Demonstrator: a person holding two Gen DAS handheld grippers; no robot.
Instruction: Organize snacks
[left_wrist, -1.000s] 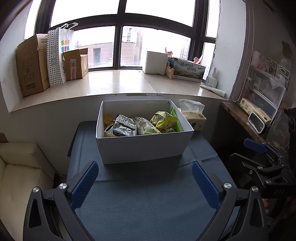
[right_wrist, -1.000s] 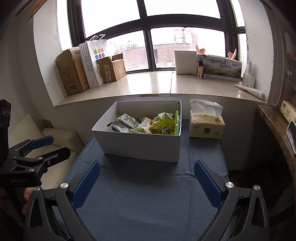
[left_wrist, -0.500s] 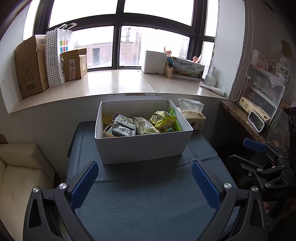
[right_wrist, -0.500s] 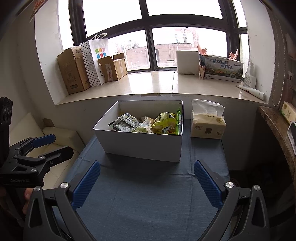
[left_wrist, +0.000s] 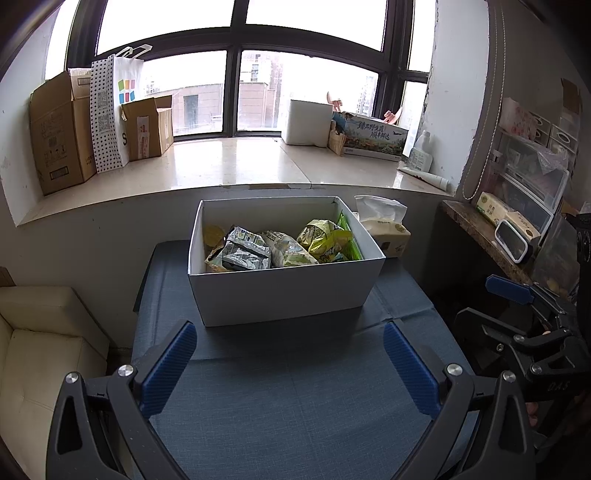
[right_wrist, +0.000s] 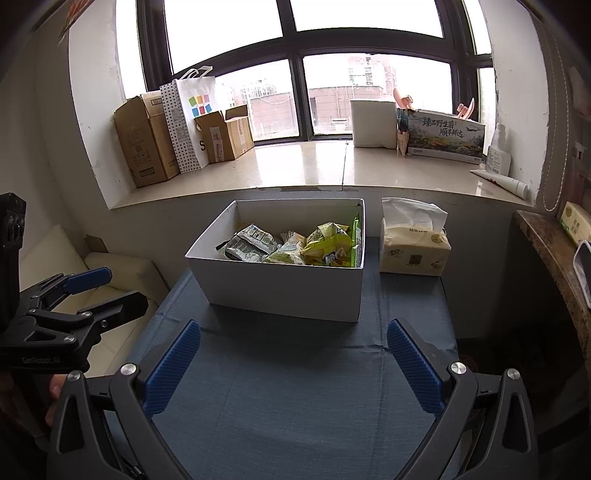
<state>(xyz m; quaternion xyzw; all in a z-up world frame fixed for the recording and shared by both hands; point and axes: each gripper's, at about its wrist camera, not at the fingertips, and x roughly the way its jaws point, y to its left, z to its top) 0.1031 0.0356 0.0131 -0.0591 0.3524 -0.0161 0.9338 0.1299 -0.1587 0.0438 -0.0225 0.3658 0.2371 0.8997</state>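
Note:
A white box (left_wrist: 284, 291) (right_wrist: 280, 291) stands at the far end of a table with a blue cloth (left_wrist: 295, 398) (right_wrist: 295, 398). Several snack packets lie inside it: a grey-silver one (left_wrist: 243, 253) (right_wrist: 249, 245) on the left, yellow-green ones (left_wrist: 325, 240) (right_wrist: 327, 245) on the right. My left gripper (left_wrist: 290, 363) hovers open over the near part of the cloth, empty. My right gripper (right_wrist: 293, 360) is likewise open and empty, short of the box. Each gripper shows at the edge of the other's view, the right gripper (left_wrist: 524, 317) and the left gripper (right_wrist: 74, 295).
A tissue pack (right_wrist: 413, 243) (left_wrist: 386, 230) sits right of the box. Behind runs a window sill (left_wrist: 229, 166) with cardboard boxes (left_wrist: 62, 129), a dotted bag and a printed carton (right_wrist: 445, 134). A cream seat (left_wrist: 40, 347) lies left, a shelf (left_wrist: 487, 236) with clutter right.
Both views have crept slightly nearer the box and shifted a little; both grippers stay open and empty.

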